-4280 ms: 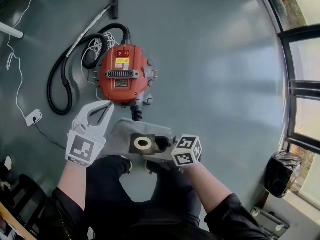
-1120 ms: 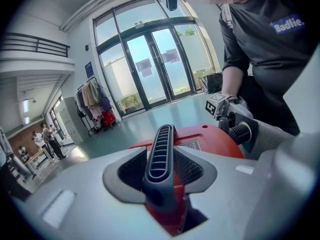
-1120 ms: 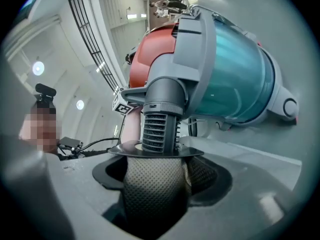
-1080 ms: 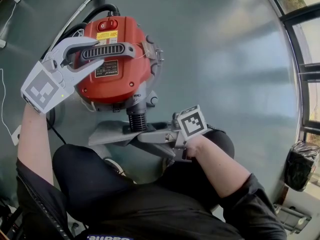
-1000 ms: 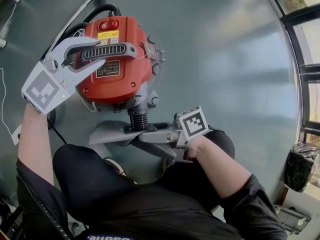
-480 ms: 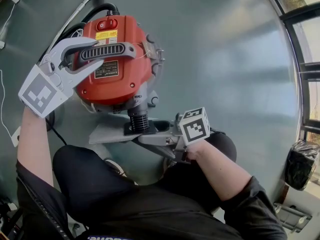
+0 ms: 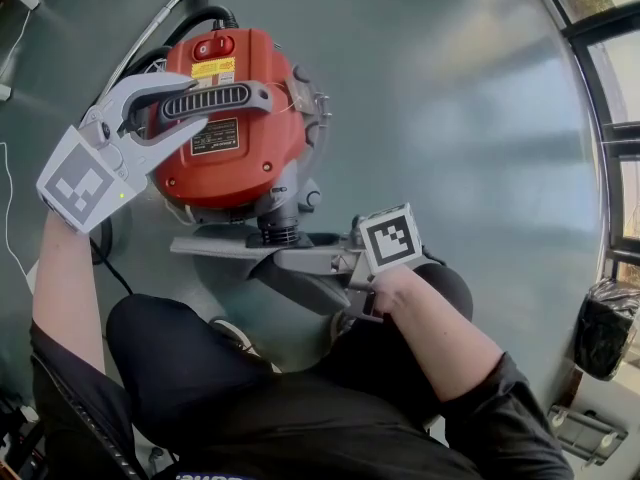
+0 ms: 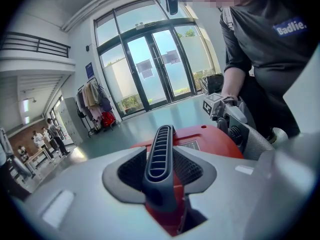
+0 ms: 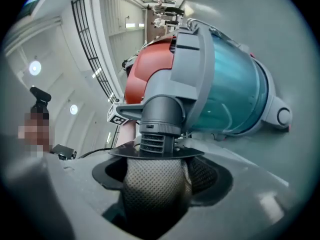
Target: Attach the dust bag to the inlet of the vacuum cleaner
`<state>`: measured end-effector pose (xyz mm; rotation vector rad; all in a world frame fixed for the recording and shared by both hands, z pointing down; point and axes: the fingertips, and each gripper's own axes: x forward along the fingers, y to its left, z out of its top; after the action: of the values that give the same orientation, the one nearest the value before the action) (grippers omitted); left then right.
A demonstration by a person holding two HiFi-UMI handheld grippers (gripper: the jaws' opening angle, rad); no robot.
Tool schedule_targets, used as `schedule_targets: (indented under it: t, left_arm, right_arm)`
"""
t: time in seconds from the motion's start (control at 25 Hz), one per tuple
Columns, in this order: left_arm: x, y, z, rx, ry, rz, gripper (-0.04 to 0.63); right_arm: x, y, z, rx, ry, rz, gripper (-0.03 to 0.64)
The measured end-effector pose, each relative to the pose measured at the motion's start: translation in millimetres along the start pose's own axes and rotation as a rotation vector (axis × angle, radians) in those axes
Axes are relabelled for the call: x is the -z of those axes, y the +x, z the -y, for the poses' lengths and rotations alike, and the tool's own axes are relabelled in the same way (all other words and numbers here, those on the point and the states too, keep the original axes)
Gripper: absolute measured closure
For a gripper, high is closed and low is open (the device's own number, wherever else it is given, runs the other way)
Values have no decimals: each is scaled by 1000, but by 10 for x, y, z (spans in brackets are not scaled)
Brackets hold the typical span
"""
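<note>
The red vacuum cleaner (image 7: 235,143) lies tilted toward me on the floor. My left gripper (image 7: 195,103) is shut on its dark ribbed handle (image 7: 215,98), and its jaws have just closed a little further. In the left gripper view the handle (image 8: 159,154) runs between both pads. My right gripper (image 7: 275,258) is shut on the grey mesh dust bag (image 9: 150,194). The bag's flat collar (image 7: 210,246) sits around the ribbed grey inlet (image 7: 280,230), close to the vacuum's body. The right gripper view shows the inlet (image 9: 160,119) passing through the collar (image 9: 155,154).
A black hose (image 7: 205,16) and a metal wand (image 7: 150,38) lie behind the vacuum. A white cable (image 7: 8,218) trails at the left. A black bin bag (image 7: 605,333) stands by the windows at the right. My knees are just below the bag.
The right gripper has pushed the bag's collar further up the inlet, so less of the ribbed tube shows. The left gripper stays on the handle.
</note>
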<state>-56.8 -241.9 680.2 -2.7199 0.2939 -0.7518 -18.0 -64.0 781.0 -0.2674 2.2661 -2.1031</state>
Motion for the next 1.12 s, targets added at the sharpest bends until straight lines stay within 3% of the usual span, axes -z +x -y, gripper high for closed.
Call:
schedule_targets:
  t: [0.44, 0.48, 0.56, 0.6, 1.12]
  left_arm:
    - [-7, 3, -2, -4, 3, 4, 425]
    - [-4, 2, -2, -5, 5, 2, 425]
    - [7, 3, -1, -7, 8, -5, 423]
    - [9, 6, -1, -8, 9, -7, 423]
    - [-11, 5, 0, -15, 2, 14, 420]
  right_arm:
    - [-26, 27, -51, -22, -41, -90, 285]
    - [-11, 22, -57, -23, -48, -102, 265]
    - [17, -9, -43, -6, -65, -126, 162]
    - [27, -24, -34, 4, -73, -133, 149]
    - [31, -342, 10, 81, -113, -120, 114]
